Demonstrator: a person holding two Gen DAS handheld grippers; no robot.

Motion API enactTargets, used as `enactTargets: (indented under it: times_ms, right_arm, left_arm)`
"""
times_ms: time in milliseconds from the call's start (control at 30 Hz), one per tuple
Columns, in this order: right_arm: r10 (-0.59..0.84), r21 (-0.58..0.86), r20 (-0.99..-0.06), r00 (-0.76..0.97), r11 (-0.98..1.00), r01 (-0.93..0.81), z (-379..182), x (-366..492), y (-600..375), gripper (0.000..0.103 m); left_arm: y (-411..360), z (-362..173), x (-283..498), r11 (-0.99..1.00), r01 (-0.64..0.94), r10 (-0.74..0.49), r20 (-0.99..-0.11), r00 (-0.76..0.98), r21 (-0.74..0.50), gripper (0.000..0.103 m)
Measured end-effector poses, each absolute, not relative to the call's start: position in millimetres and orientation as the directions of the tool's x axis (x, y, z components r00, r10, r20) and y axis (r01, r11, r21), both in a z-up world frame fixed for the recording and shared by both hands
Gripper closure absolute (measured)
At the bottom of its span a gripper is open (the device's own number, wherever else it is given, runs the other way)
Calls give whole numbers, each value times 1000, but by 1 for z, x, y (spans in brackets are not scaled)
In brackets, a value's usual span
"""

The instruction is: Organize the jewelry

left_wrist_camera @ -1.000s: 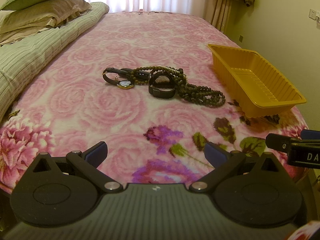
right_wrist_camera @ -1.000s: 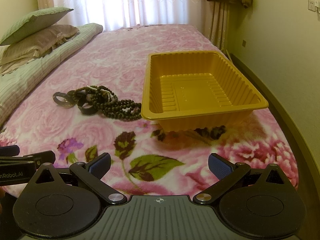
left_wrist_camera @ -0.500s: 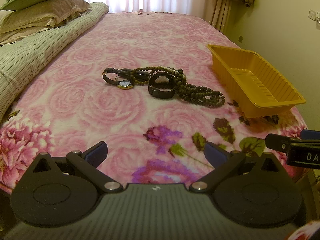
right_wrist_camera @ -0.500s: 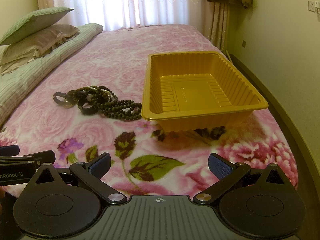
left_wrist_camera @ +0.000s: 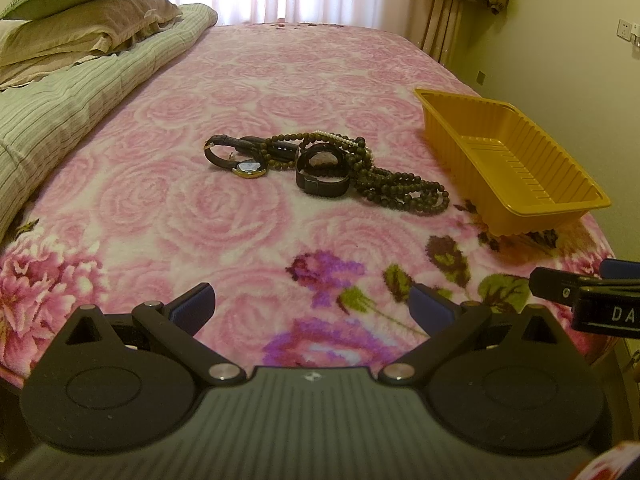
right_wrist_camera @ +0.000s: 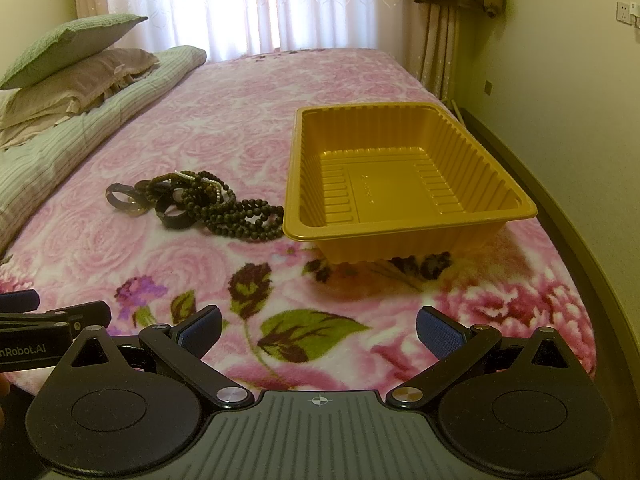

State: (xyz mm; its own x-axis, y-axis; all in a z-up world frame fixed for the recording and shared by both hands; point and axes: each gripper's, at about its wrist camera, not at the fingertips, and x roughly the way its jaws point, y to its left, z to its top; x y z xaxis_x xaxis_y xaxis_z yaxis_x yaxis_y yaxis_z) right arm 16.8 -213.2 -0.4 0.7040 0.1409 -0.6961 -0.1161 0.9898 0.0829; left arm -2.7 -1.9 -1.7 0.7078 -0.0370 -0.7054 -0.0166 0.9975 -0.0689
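Note:
A heap of jewelry lies mid-bed on the pink floral blanket: a gold-faced watch point(left_wrist_camera: 250, 167) with a dark strap, a black band watch point(left_wrist_camera: 322, 172), and long strands of dark beads point(left_wrist_camera: 404, 190) with a thin pearl strand. In the right wrist view the dark beads point(right_wrist_camera: 244, 220) lie just left of the tray. An empty yellow plastic tray point(left_wrist_camera: 516, 168) point(right_wrist_camera: 404, 184) sits to the right of the heap. My left gripper point(left_wrist_camera: 312, 308) hovers open near the bed's front edge, well short of the jewelry. My right gripper point(right_wrist_camera: 320, 330) is open too, in front of the tray.
A folded green striped quilt point(left_wrist_camera: 60, 100) and stacked pillows point(left_wrist_camera: 80, 12) run along the bed's left side. Curtains point(right_wrist_camera: 260, 4) hang behind the bed, and a wall with a baseboard point(right_wrist_camera: 560, 200) is close on the right. Each gripper shows at the edge of the other's view.

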Motion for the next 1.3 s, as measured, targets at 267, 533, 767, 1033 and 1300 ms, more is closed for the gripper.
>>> enactTargets:
  times_ms: [267, 533, 767, 1033, 1300]
  right_arm:
    - [140, 83, -695, 705, 990, -116, 0, 17, -213, 0]
    - [140, 83, -695, 705, 990, -115, 0, 17, -213, 0]
    - [150, 99, -695, 703, 989, -114, 1, 19, -212, 0]
    - [198, 193, -683, 703, 977, -87, -1, 20, -223, 0]
    - [202, 269, -644, 738, 963, -28, 0, 22, -249, 0]
  left_arm:
    - [-3, -1, -3, 997, -13, -41, -705, 708, -71, 1]
    - [-3, 0, -2, 997, -7, -48, -704, 709, -74, 1]
    - [-3, 1, -1, 997, -3, -50, -703, 710, -75, 1]
    - [3, 3, 3, 993, 4, -85, -697, 712, -117, 1]
    - [6, 0, 10, 988, 17, -120, -695, 708, -154, 1]
